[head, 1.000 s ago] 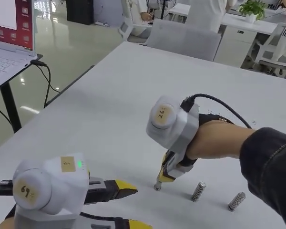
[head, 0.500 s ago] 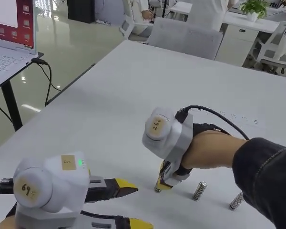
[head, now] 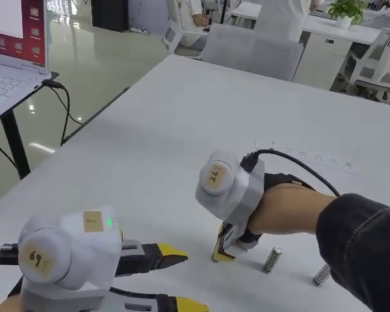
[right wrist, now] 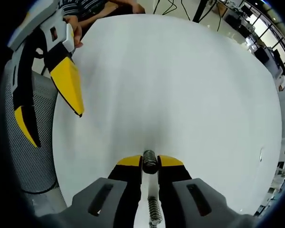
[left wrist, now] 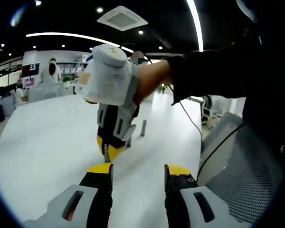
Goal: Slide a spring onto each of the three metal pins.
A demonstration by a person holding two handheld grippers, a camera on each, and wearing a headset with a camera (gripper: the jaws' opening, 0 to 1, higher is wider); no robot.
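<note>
Yellow-tipped right tool (head: pixel 221 249) sets a spring (right wrist: pixel 149 160) end-down on the white worktop (head: pixel 149 143); this looks like the last of the three fits.

The right tool is pressed together on the spring, pinching it, with the spring's lower end at the worktop. The left tool (left wrist: pixel 135 169), near the right tool, is spread with nothing between its jaws. Count: two tools and three springs. One is pinched, a second spring (head: pixel 271 259) stands just beside the right tool, and a third spring (head: pixel 321 274) stands further out on the same side. Both are probably on pins, though I cannot tell. The next move likely calls for a steady, upright push, then release.
</note>
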